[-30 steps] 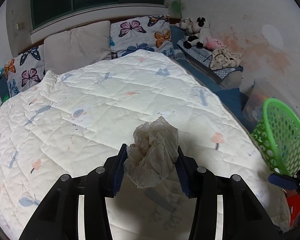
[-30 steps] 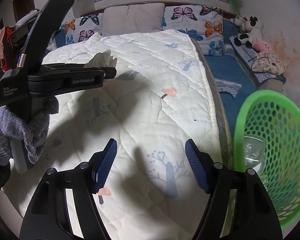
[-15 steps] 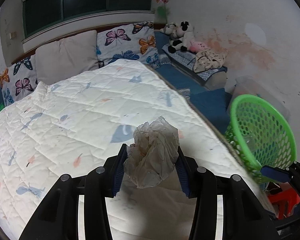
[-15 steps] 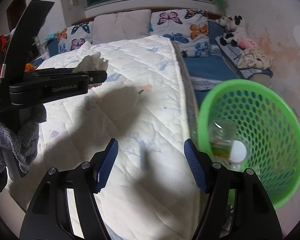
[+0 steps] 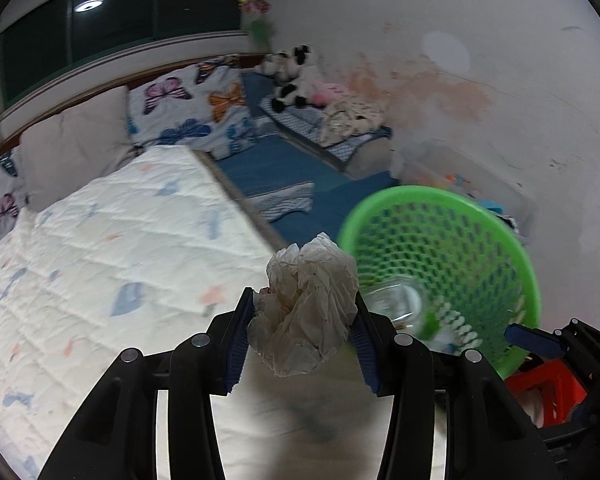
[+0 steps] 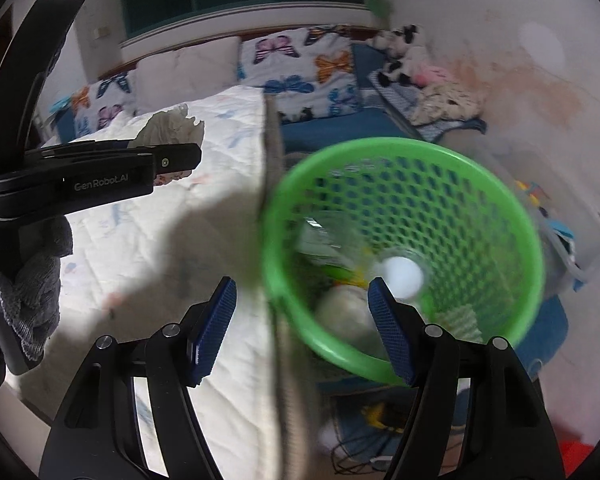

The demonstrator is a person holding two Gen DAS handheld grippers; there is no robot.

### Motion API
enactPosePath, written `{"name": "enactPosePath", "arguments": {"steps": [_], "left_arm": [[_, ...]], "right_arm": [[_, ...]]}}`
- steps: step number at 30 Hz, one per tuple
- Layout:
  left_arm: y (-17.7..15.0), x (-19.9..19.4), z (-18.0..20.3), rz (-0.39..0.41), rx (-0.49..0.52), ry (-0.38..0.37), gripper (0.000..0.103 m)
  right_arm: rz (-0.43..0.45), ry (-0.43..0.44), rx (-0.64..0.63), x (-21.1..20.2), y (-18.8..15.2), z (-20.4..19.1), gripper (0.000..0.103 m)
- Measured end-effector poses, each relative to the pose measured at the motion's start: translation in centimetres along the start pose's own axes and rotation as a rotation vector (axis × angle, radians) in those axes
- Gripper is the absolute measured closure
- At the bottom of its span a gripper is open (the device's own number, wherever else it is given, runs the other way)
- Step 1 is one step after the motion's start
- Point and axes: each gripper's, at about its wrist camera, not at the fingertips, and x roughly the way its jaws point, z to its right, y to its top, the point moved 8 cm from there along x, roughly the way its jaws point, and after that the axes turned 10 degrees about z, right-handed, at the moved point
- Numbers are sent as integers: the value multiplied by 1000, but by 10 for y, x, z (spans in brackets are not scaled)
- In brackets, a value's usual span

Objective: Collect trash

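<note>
My left gripper point(image 5: 300, 320) is shut on a crumpled white paper wad point(image 5: 306, 304) and holds it above the bed's right edge, just left of the green mesh basket point(image 5: 496, 236). The basket point(image 6: 496, 196) holds a clear bottle point(image 5: 396, 304) and other trash. My right gripper point(image 6: 302, 326) is open and empty over the basket's near left rim. In the right wrist view the left gripper point(image 6: 180, 158) shows at left with the wad point(image 6: 168, 128) in it.
The bed has a white quilt point(image 5: 100, 248) and butterfly pillows point(image 5: 188, 112). Blue bedding, stuffed toys point(image 5: 292, 76) and a clear storage box point(image 5: 460, 172) lie along the wall. A red stool point(image 5: 548, 392) stands under the basket. Cables point(image 6: 364, 448) lie on the floor.
Both grippers have swung right, from over the quilt toward the basket. The left one still holds the paper wad. The right one stays open.
</note>
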Motion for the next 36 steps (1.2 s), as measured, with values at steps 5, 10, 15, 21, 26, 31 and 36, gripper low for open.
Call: {"name": "enactPosePath", "arguments": {"steps": [5, 10, 15, 21, 26, 31, 36], "left_arm": [[6, 16, 39, -14, 15, -62, 56], [5, 31, 66, -42, 17, -100, 46], [-1, 33, 75, -44, 29, -108, 29], [-9, 19, 52, -39, 13, -74, 21], [-16, -4, 25, -22, 0, -11, 14], [-23, -30, -7, -5, -25, 65, 12], [-30, -54, -31, 12, -31, 137, 11]], "right_arm": [[13, -50, 39, -14, -5, 33, 32], [14, -68, 75, -22, -13, 49, 30], [13, -66, 98, -25, -17, 54, 29], [16, -44, 99, -23, -15, 44, 28], [22, -17, 90, -21, -13, 26, 23], [28, 12, 84, -19, -9, 9, 20], [34, 48, 70, -17, -4, -14, 18]]}}
